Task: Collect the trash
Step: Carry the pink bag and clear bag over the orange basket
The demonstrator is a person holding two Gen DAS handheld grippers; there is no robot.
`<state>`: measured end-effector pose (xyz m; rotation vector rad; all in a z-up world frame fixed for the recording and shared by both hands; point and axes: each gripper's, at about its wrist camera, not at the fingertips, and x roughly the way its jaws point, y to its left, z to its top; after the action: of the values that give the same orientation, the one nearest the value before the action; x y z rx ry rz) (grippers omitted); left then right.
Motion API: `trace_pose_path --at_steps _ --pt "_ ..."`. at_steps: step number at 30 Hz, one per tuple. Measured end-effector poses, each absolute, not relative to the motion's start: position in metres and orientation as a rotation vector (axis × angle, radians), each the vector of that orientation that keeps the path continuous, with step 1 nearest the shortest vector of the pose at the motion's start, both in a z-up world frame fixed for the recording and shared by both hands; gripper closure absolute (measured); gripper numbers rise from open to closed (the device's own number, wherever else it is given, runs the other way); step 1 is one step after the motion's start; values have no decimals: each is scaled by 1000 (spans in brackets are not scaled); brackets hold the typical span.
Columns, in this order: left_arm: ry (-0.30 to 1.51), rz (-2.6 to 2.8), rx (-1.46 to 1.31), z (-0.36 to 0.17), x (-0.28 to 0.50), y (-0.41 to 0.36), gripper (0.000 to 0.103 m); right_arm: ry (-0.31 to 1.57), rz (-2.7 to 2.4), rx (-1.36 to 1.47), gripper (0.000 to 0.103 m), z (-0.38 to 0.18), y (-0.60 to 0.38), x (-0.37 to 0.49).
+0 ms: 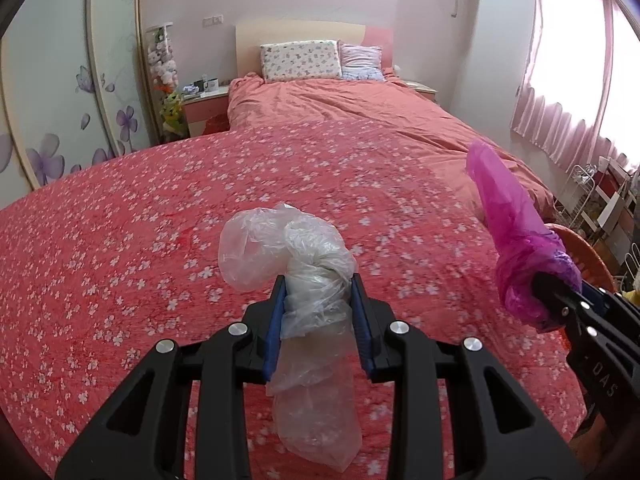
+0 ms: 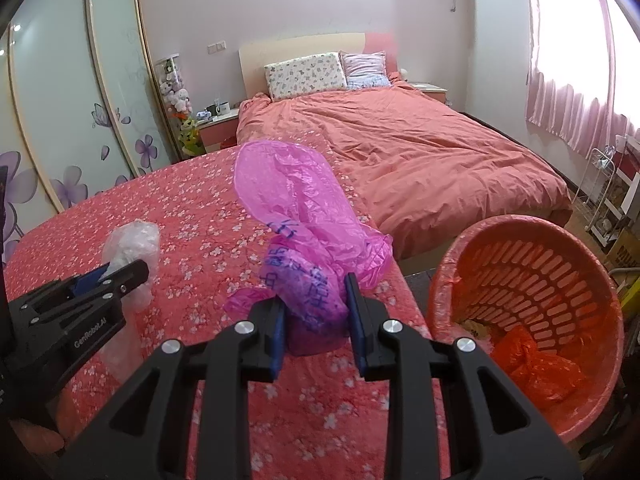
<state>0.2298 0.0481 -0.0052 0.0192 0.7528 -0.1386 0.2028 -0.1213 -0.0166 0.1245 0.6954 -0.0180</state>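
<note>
Both pickups done: left tongs point(image 1: 318, 292) clamped on clear bag point(image 1: 296, 248), right tongs point(image 2: 316, 304) on pink bag point(image 2: 304, 220), neither dropped yet in orange basket point(image 2: 592, 272) beside right tongs.

Basket point(image 2: 532, 280) bottom mostly hidden by orange bag point(image 2: 536, 364) (contents unclear); blue print on pink bag point(image 2: 304, 216) too crumpled to read.
</note>
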Motion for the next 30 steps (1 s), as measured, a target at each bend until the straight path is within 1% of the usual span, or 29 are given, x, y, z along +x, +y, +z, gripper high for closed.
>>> trace_pose_path --at_steps 14,30 --pt "722 -195 59 4 218 8 72 668 -66 132 76 -11 -155 175" --pt "692 -313 101 12 204 -62 72 657 -178 193 76 -16 -227 151"
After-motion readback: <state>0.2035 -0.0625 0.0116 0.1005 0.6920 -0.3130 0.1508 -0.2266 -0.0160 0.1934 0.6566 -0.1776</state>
